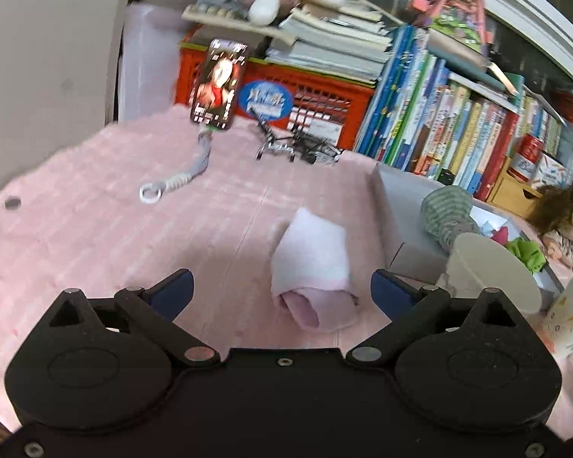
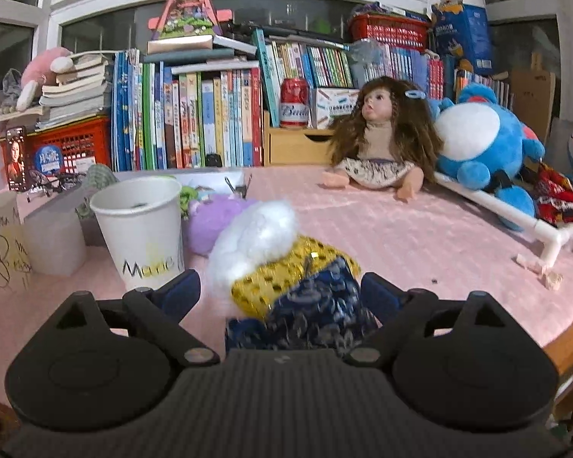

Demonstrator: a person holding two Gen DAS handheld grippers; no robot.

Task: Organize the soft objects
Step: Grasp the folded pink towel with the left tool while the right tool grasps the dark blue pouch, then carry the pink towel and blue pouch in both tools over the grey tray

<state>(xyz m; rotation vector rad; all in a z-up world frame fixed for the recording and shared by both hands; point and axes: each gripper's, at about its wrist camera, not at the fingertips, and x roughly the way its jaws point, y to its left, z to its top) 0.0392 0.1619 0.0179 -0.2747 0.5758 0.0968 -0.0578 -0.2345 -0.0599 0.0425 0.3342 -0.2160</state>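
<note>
In the left wrist view a rolled pink-and-white sock (image 1: 312, 271) lies on the pink cloth, between and just ahead of my left gripper's (image 1: 282, 290) open blue fingers. A grey box (image 1: 401, 210) at the right holds a striped grey-green sock (image 1: 445, 212). In the right wrist view my right gripper (image 2: 280, 292) is open around a blue patterned fabric piece (image 2: 317, 316) with a gold sequined band (image 2: 282, 273) and white fluff (image 2: 254, 242) on the table. A purple fluffy thing (image 2: 214, 221) lies behind it.
Paper cups (image 2: 143, 225) stand left of the right gripper. A doll (image 2: 378, 145), a blue plush (image 2: 485, 149) and a white pipe (image 2: 515, 213) lie at the right. Books and a red crate (image 1: 279, 87) line the back. A phone on a stand (image 1: 217, 84) and cord rest far left.
</note>
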